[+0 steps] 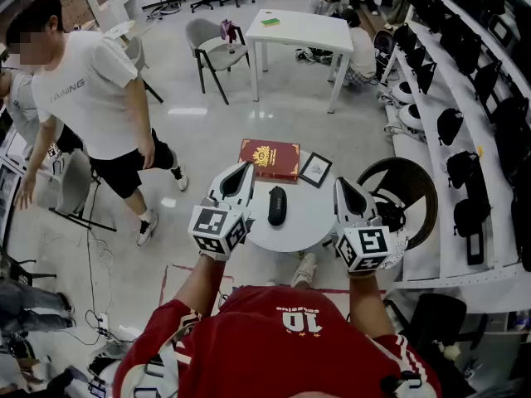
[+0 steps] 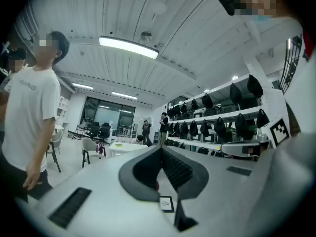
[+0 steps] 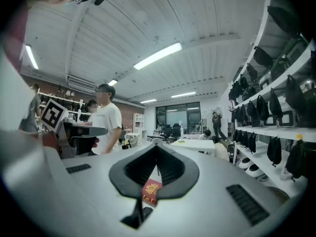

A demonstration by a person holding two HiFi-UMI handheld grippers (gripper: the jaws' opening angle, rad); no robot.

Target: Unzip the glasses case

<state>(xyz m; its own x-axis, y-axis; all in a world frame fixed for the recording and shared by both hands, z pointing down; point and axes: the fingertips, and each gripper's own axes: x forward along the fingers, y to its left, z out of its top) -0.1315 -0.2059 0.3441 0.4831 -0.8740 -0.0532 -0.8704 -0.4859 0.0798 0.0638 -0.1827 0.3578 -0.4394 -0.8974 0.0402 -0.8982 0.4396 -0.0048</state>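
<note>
Running down the right side of the head view were long white shelves (image 1: 431, 255) lined with black bags, and at the upper left a person in a white T-shirt (image 1: 91, 98) stood on the pale floor. Below the middle of the frame sat a small round white table (image 1: 311, 222), with the wearer's red-sleeved arms reaching towards it from the bottom edge. The left gripper (image 1: 246, 167) hung over the table's left rim and the right gripper (image 1: 340, 182) over its right side, both pointing up the frame. Each gripper's own view showed its jaws pressed together with nothing between them. At the table's far edge lay a red book (image 1: 270, 160), with a small black-framed picture (image 1: 315, 170) just beside it to the right. The black glasses case (image 1: 277, 206) lay on the tabletop between the two grippers, near the book, touched by neither.
</note>
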